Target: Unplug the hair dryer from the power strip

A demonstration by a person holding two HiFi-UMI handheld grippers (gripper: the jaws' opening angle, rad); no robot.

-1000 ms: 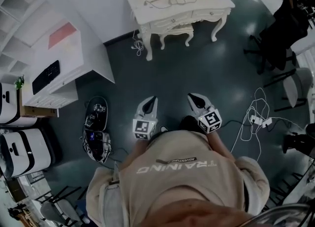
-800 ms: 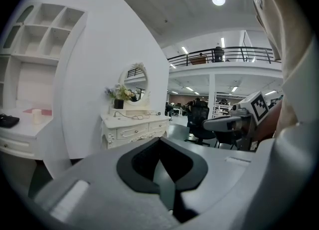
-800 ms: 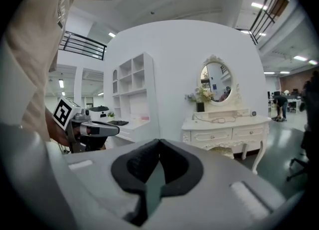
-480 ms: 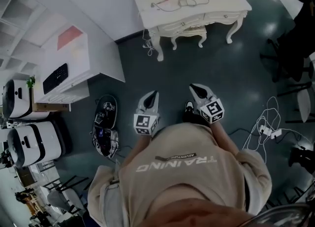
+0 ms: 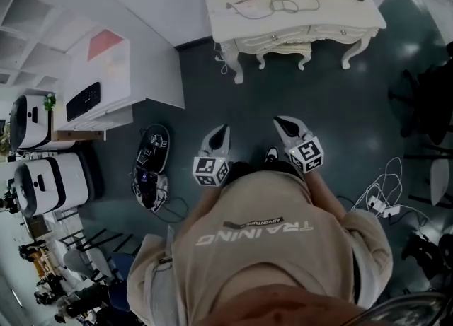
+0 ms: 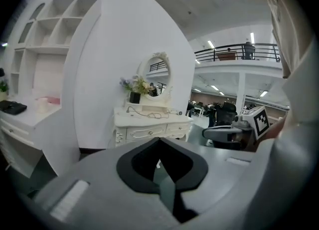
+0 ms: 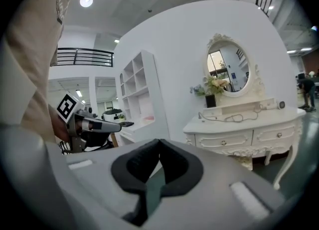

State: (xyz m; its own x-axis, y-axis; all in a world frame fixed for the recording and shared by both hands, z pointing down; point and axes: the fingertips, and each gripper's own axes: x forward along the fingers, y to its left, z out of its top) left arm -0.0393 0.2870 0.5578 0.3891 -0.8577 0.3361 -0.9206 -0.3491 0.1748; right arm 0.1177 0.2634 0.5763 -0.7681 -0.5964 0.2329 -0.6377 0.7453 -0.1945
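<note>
Jaws of the left gripper [image 5: 221, 131] and right gripper [image 5: 281, 122] are clenched, with nothing between them. Both are out over the floor [image 5: 340, 105], well apart from the desk [image 5: 333, 22]. A looped cord [image 5: 282, 3] lies on the desk. It is probably the hair dryer's, but the dryer and power strip are too small to tell. To do: close in, release the jaws, brace the strip, and pull the plug out straight by its body, not by the cord.

Head view steeply down; both gripper views level toward the dressing table [image 5: 306, 18]
</note>
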